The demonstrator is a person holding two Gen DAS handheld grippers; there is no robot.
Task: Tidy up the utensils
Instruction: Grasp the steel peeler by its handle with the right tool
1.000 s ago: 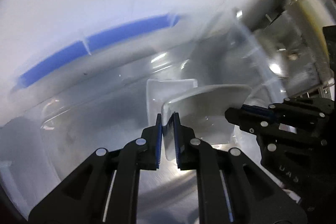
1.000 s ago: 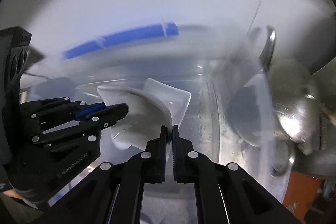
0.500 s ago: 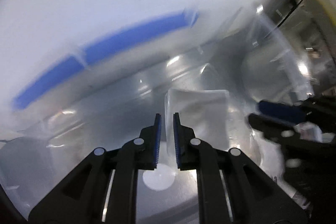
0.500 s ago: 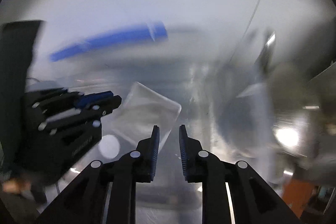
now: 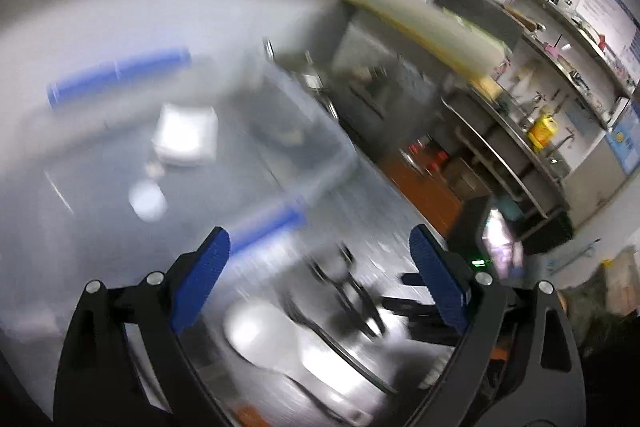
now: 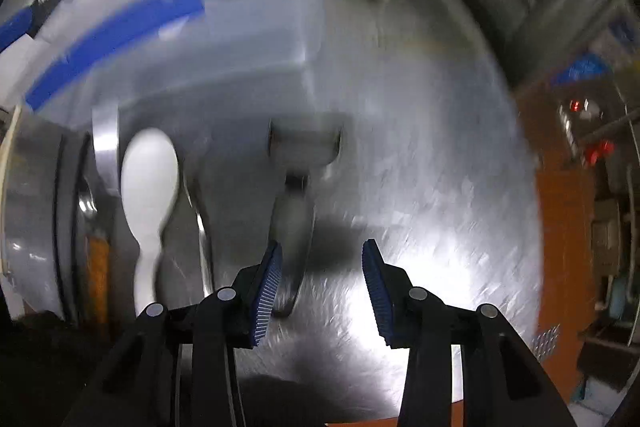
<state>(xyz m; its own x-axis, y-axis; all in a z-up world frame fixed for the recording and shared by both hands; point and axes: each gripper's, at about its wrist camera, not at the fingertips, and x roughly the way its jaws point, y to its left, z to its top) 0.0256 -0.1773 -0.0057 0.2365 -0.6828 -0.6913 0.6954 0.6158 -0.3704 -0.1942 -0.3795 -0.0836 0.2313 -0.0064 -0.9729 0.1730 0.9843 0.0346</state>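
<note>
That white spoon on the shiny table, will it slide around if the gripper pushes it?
Probably yes. The white spoon lies flat on a smooth steel table, so a push would likely make it slide or spin. It looks like thin plastic, so probably light. Its narrow handle may slip between the open right gripper's fingers unless squeezed squarely.

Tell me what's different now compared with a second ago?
Both grippers let go of the white square dishes and pulled back out of the clear plastic bin. The left gripper and right gripper now hang open, empty, over the steel counter, above a white plastic spoon and a grey peeler-like tool. White dishes remain in the bin.
</note>
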